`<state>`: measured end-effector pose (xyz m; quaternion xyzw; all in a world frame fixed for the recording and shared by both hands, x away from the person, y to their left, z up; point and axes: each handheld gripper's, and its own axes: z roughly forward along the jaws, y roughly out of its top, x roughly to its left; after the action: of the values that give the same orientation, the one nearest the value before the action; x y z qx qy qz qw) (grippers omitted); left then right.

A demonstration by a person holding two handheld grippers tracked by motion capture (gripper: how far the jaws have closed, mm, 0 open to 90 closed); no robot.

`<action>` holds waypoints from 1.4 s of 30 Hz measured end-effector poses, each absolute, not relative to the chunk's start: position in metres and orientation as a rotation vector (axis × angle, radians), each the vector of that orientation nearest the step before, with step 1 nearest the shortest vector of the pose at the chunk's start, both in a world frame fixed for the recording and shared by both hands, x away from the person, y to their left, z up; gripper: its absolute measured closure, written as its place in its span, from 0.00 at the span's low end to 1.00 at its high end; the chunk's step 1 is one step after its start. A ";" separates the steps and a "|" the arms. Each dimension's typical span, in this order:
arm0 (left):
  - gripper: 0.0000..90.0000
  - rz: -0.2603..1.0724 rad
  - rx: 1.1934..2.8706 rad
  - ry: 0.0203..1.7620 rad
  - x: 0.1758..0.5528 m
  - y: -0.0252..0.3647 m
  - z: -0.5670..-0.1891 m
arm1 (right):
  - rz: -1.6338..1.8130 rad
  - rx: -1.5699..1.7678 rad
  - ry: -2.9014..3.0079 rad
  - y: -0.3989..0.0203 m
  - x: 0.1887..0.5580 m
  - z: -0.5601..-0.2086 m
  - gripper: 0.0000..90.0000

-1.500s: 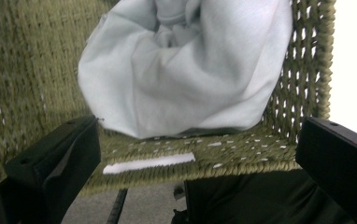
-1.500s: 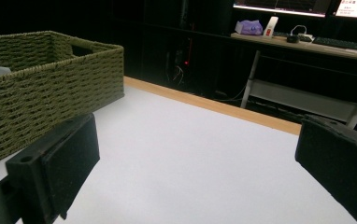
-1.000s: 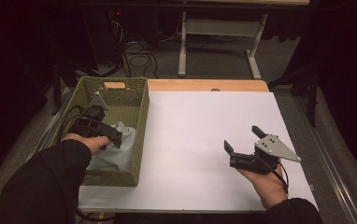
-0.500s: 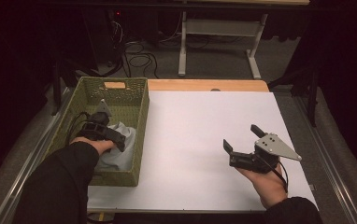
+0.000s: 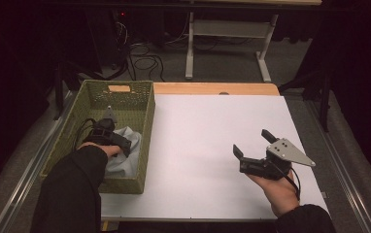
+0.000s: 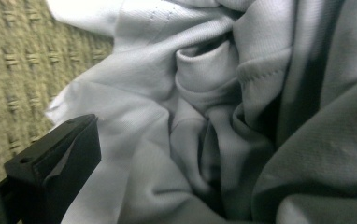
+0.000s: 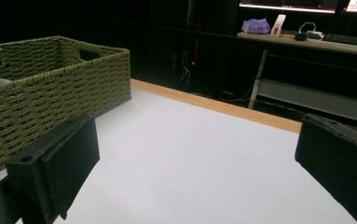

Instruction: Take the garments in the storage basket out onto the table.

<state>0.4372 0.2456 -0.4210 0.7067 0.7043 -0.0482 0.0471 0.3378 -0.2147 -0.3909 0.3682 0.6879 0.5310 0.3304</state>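
Cloth [image 5: 125, 148], pale and crumpled, is lying in the green wicker basket [image 5: 143, 116] at the worktop's [image 5: 203, 141] left. Left gripper [image 5: 118, 141] is reaching into its folds, jaws apart; pinching a fold looks next. Right gripper [image 5: 251, 148] is waiting over bare worktop, jaws wide.

Bright tabletop, dark surroundings, soft blur in close-ups

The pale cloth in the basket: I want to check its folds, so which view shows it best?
The left gripper view: the pale cloth is close up, creases and stitching sharp. The high view shows a small crumpled heap in the green wicker basket; the right gripper view shows just a sliver above the rim.
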 end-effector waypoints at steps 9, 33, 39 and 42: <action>0.00 -0.218 2.124 2.201 0.441 0.248 -0.447 | 1.386 0.964 1.807 -0.213 0.338 -0.392 0.01; 0.10 -0.183 2.189 2.212 0.445 0.238 -0.458 | 1.392 0.947 1.827 -0.210 0.337 -0.392 0.01; 0.19 -0.160 2.192 2.205 0.444 0.237 -0.456 | 1.391 0.951 1.823 -0.211 0.337 -0.392 0.01; 0.22 -0.152 2.194 2.200 0.444 0.237 -0.455 | 1.395 0.956 1.822 -0.211 0.338 -0.392 0.01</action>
<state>0.4439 0.2370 -0.4551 0.7052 0.7072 -0.0487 0.0152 0.3376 -0.2114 -0.3919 0.3642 0.6940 0.5311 0.3219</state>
